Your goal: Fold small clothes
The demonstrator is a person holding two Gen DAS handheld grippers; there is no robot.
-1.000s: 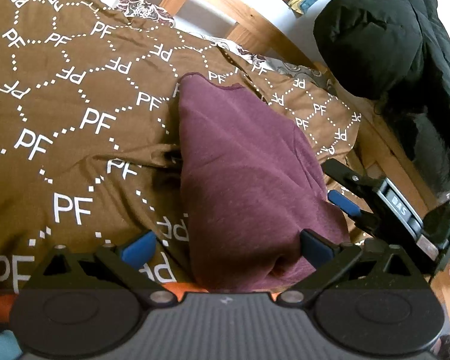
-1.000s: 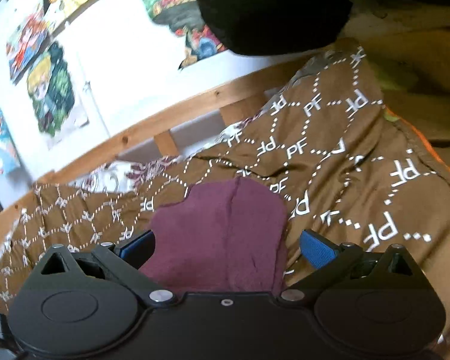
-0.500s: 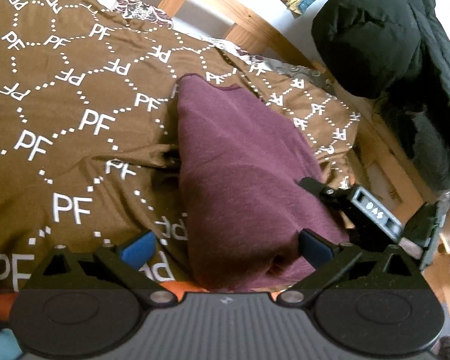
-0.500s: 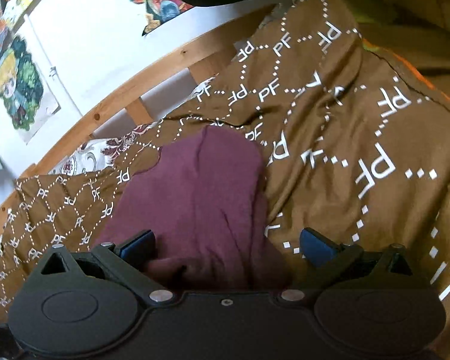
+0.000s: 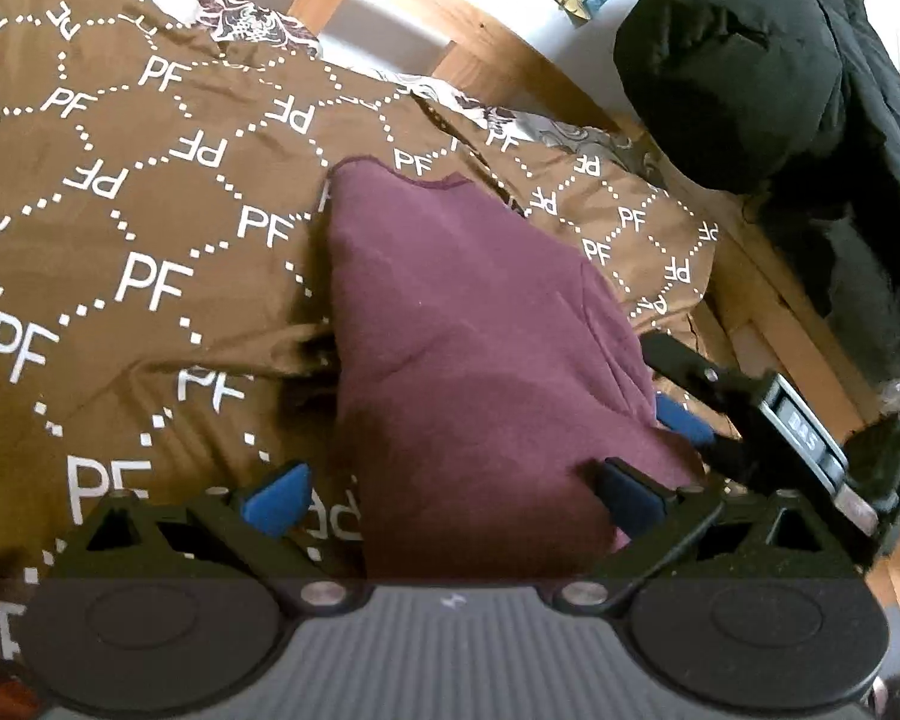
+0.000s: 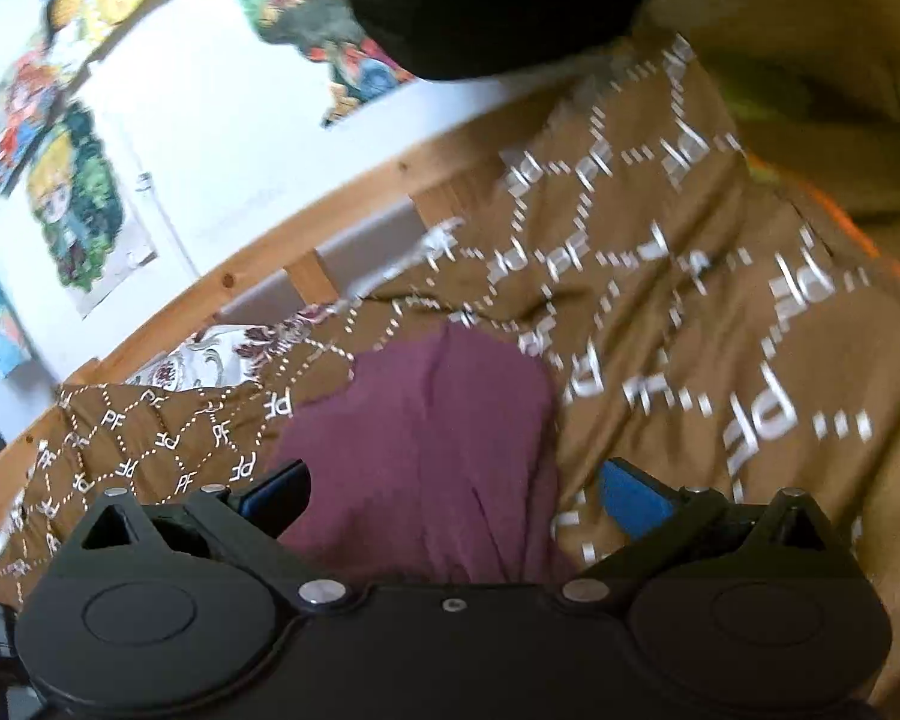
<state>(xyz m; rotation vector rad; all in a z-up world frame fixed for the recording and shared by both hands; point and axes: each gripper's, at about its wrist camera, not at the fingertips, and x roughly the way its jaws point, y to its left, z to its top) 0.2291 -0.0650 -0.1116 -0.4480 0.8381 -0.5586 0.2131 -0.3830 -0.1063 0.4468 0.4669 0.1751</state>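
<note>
Lying folded on the brown bedspread (image 5: 150,252), the maroon garment (image 5: 480,360) sits between the spread blue pads of the left gripper (image 5: 450,492). The right gripper (image 6: 450,492) is likewise released, its near end over the garment (image 6: 438,450).

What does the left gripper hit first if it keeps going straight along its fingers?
Most likely the maroon garment: it lies right between the open fingers of the left gripper, on the brown PF bedspread. Depth is unclear.
</note>
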